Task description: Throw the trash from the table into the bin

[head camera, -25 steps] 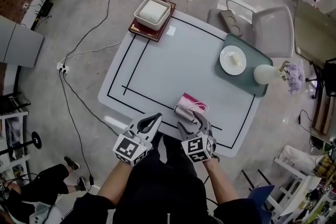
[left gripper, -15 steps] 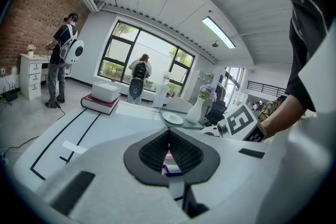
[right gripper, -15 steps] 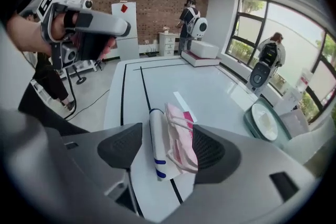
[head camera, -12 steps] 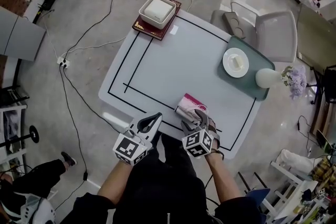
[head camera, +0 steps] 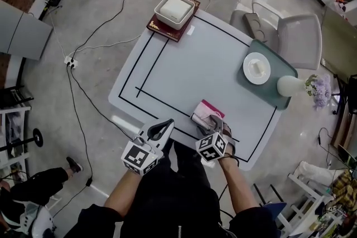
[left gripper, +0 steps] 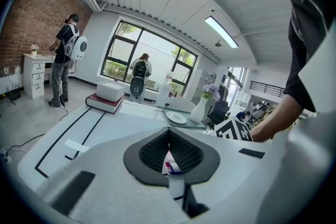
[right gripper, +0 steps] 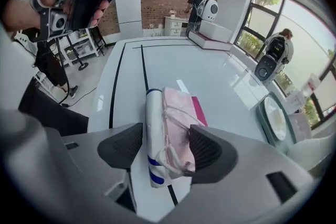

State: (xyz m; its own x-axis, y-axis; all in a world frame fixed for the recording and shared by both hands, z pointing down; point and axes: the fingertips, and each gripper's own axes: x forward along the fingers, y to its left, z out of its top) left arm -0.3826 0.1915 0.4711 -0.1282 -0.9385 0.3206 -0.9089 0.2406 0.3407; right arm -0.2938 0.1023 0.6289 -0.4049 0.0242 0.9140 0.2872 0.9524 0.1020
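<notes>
1. The right gripper [right gripper: 164, 150] is open. Its jaws straddle the trash [right gripper: 170, 113], a white and pink bundle lying on the counter [head camera: 189, 67] near its front edge.
2. The left gripper [left gripper: 169, 153] is closed and empty, at the counter's near edge beside the right one.
</notes>
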